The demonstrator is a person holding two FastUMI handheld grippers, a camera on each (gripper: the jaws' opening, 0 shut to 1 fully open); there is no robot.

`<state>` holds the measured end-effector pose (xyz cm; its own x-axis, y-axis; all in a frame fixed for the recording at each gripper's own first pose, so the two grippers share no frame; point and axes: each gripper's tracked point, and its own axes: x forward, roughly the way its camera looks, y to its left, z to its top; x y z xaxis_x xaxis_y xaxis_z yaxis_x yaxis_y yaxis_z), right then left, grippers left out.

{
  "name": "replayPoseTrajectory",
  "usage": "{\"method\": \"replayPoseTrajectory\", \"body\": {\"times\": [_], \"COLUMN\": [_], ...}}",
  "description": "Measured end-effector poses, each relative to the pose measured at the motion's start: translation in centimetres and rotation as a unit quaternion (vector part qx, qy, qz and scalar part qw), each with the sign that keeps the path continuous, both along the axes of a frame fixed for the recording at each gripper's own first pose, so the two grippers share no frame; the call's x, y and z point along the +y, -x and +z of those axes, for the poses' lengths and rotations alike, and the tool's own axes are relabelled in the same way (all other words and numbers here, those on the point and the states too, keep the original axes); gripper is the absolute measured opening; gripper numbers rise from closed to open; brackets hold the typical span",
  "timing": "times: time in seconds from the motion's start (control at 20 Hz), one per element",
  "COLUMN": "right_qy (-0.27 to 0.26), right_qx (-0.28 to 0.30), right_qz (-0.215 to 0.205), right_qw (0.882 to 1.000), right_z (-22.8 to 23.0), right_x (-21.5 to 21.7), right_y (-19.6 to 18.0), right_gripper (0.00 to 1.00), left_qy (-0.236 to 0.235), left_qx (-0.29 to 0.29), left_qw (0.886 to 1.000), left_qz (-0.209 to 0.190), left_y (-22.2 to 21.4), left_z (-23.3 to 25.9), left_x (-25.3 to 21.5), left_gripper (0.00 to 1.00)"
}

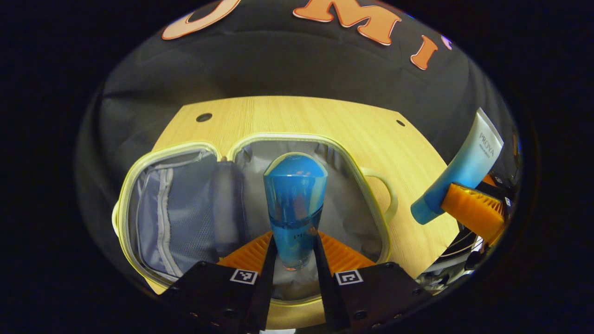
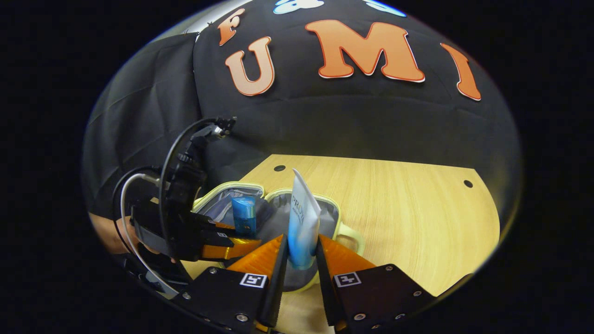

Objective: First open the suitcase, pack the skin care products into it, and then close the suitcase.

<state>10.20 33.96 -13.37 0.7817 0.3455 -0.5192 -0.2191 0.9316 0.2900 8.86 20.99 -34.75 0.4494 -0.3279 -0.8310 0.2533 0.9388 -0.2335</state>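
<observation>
A small pale-yellow suitcase (image 1: 139, 185) lies open on the wooden table, grey lining and a mesh pocket showing. My left gripper (image 1: 294, 246) is shut on a shiny blue bottle (image 1: 295, 204), held upright over the right half of the case. In the left gripper view the right gripper (image 1: 468, 204) shows at the right edge, holding a white-and-blue tube (image 1: 464, 171). In the right gripper view my right gripper (image 2: 301, 253) is shut on that tube (image 2: 301, 222), cap end down, above the suitcase (image 2: 345, 229). There the left gripper (image 2: 227, 241) holds the blue bottle (image 2: 244, 214) over the case.
The wooden table (image 2: 408, 218) has bare room to the right of the suitcase and behind it, with small round holes near its far edge. Black cloth walls close the booth behind. A hand (image 2: 109, 236) holds the left gripper at the left edge.
</observation>
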Motion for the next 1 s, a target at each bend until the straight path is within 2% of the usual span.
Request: {"method": "replayPoseTrajectory", "body": {"times": [0.4,0.7,1.0], "right_qy": [-0.011,-0.021,-0.036], "right_qx": [0.03,0.05,0.075], "right_qz": [0.045,0.061,0.066], "right_qw": [0.998,0.997,0.994], "right_z": [-2.6,-4.1,-5.5], "right_x": [0.5,0.7,1.0], "right_y": [-0.8,-1.4,-2.3], "right_gripper": [0.39,0.39,0.39], "left_qy": [-0.022,-0.034,-0.054], "left_qx": [0.089,0.117,0.127], "left_qw": [0.995,0.991,0.987], "left_qz": [0.028,0.062,0.078], "left_y": [-0.6,-1.4,-2.4], "left_z": [-4.3,-7.2,-9.3], "left_x": [-0.7,0.1,1.0], "left_gripper": [0.47,0.46,0.46]}}
